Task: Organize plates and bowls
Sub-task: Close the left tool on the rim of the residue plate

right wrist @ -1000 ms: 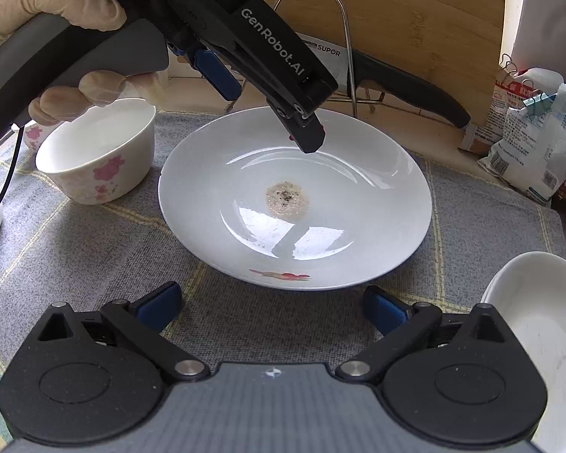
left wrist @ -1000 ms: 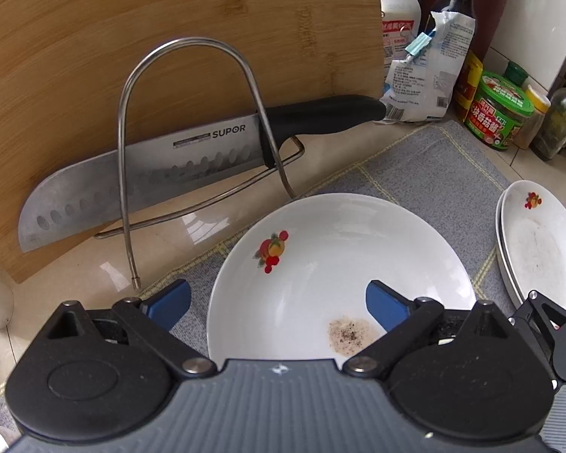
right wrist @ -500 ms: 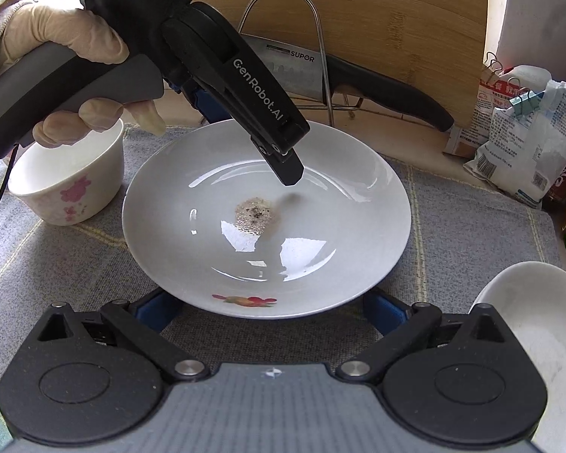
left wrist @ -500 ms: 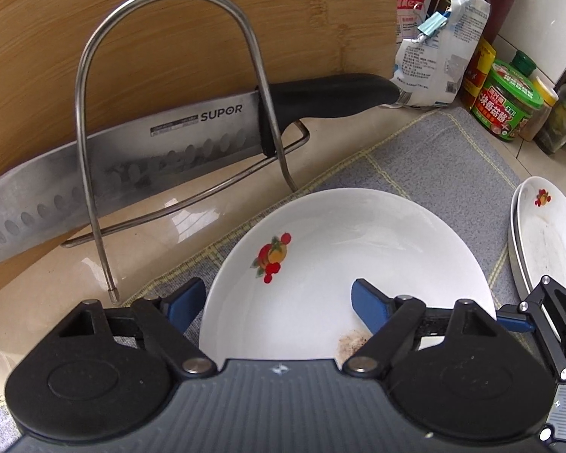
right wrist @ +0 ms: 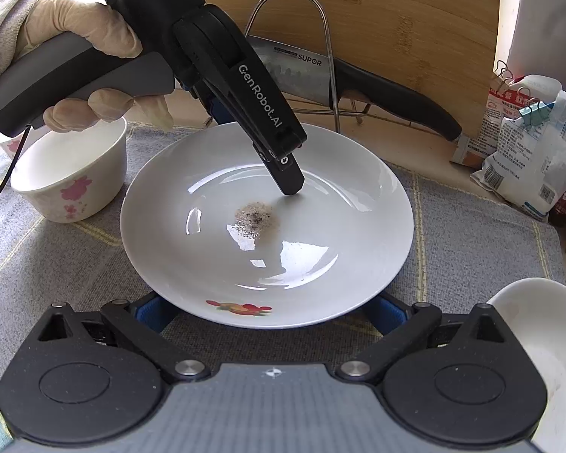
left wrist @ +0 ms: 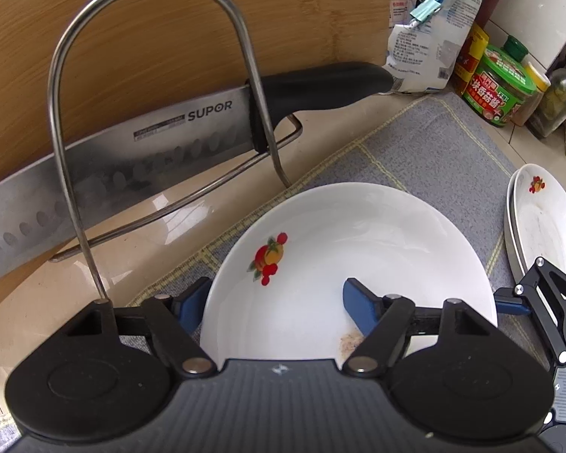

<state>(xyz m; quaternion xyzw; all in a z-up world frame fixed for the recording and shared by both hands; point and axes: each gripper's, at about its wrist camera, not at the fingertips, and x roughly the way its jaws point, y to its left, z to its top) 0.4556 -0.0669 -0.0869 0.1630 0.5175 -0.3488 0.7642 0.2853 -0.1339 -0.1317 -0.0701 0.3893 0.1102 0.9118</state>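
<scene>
Our left gripper (left wrist: 275, 307), jaws just closing, straddles the fruit-print plate (left wrist: 358, 234) rim without clamping; the glazed rim may slip. Our right gripper (right wrist: 271, 311) stands open.

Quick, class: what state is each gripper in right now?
Left gripper: open, jaws just been closing astride the plate rim, not yet clamped.
Right gripper: open, holding nothing, at the plate's near edge.

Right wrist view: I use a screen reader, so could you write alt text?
The left gripper, in a gloved hand, straddles the far rim of a white plate with a fruit motif; its jaws have just been closing. A white flowered bowl sits left.
</scene>
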